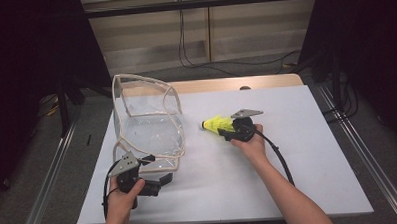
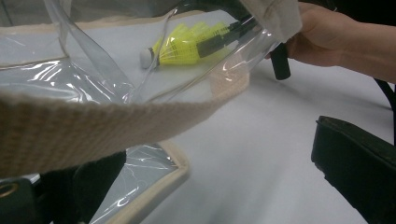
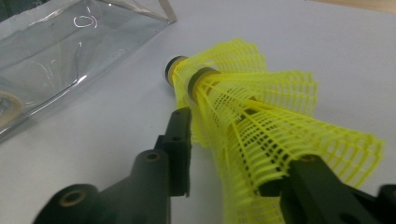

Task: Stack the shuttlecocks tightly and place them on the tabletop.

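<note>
Nearest the person, the left gripper (image 1: 156, 179) is held at the front edge of a clear plastic bag (image 1: 147, 129) with cream fabric trim; its jaws are spread wide, with the bag's fabric strap lying across them. Beyond the bag's right side, just above the white surface (image 1: 298, 163), yellow mesh shuttlecocks (image 3: 252, 107) are clamped between the right gripper's (image 1: 227, 132) jaws, which are closed on the skirts. The shuttlecocks are judged light, springy and easily crushed, best held gently at the skirt. No writing can be read.
</note>
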### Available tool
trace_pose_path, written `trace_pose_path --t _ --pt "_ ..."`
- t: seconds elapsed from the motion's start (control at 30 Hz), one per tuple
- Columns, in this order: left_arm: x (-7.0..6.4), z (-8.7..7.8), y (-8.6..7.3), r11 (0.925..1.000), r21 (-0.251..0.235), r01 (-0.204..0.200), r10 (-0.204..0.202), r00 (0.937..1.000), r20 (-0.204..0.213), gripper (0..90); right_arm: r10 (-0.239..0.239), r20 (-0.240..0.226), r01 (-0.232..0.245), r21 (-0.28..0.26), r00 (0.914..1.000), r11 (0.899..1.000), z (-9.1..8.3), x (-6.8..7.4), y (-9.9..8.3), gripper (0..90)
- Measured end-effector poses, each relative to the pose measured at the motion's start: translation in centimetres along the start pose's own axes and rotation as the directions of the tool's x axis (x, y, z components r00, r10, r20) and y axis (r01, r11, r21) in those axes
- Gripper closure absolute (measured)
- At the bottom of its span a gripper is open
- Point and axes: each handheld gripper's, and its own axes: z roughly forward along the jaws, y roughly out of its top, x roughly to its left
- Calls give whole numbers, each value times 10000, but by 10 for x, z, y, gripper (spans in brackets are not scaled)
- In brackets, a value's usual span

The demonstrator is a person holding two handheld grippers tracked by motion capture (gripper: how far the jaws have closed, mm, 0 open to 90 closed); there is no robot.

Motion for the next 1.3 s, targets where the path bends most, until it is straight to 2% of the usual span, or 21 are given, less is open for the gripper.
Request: trace_pose_path --t 0.17,0.5,0.7,0.8,0.83,0.97,1.1,1.23,1.3 --pt "0 0 0 10000 11 -3 3 10000 -18 33 -200 147 199 64 9997 9998 -1 2 0 570" --pt "0 0 0 10000 0 3 -3 10000 -12 33 203 104 -203 -23 9997 9998 -5 5 3 487" --pt "0 0 0 10000 12 -7 7 10000 -13 33 173 210 -171 -56 9996 9998 2 10 4 517" --pt "0 0 0 10000 16 18 -18 10000 4 33 427 319 -423 -139 9986 9990 8 13 4 515" --pt "0 0 -1 10000 4 28 -28 10000 -1 33 386 430 -382 -114 9983 9992 9 14 4 537" --pt "0 0 -1 10000 -30 52 -52 10000 6 33 443 707 -430 -192 9965 9989 9 13 4 757" --pt "1 0 0 10000 -31 23 -23 10000 3 33 510 579 -503 -137 9970 9986 8 10 5 804" --pt "0 -1 0 10000 -52 40 -40 10000 -37 33 381 409 -379 -48 9984 9993 5 8 5 810" --pt "0 -1 0 10000 -34 -20 20 10000 -36 33 495 214 -494 -38 9985 9988 2 6 4 811"
